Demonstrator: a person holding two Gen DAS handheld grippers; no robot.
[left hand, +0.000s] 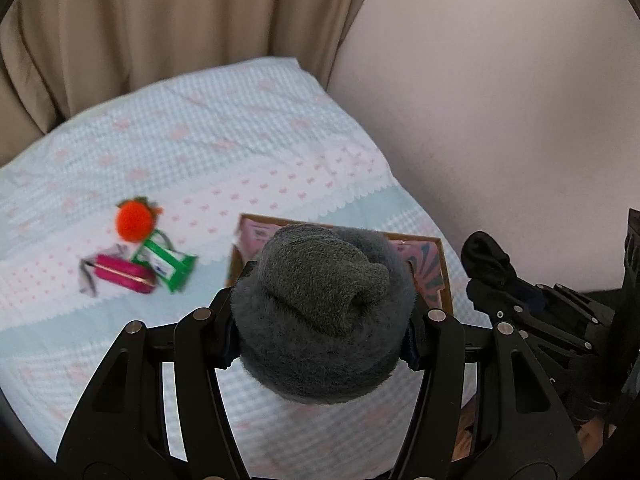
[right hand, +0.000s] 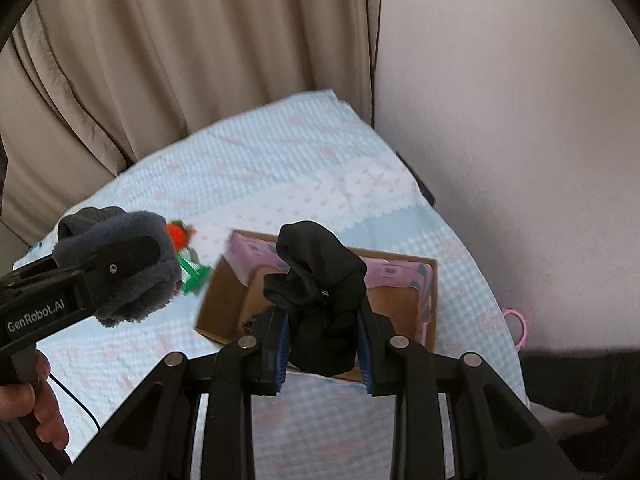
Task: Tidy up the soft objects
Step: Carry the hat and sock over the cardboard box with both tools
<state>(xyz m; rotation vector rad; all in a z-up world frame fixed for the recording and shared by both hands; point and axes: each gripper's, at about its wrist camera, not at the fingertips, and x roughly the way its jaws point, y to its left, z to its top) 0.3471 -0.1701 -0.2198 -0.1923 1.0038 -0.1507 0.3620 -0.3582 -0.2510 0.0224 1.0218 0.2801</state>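
My left gripper (left hand: 320, 320) is shut on a fuzzy grey sock bundle (left hand: 320, 308) and holds it above the bed, just in front of an open cardboard box (left hand: 436, 268) with a pink lining. The same bundle shows at the left of the right wrist view (right hand: 120, 264). My right gripper (right hand: 324, 344) is shut on a black sock bundle (right hand: 320, 304) and holds it over the box (right hand: 400, 300). The black bundle also shows at the right of the left wrist view (left hand: 486, 264).
A bed with a light blue and pink patterned cover (left hand: 240, 152) holds an orange pom-pom toy (left hand: 136, 220), a green packet (left hand: 168, 260) and a magenta pouch (left hand: 124, 274). Beige curtains (left hand: 160, 20) and a wall (left hand: 500, 100) stand behind. A pink ring (right hand: 516, 326) lies at the bed's right edge.
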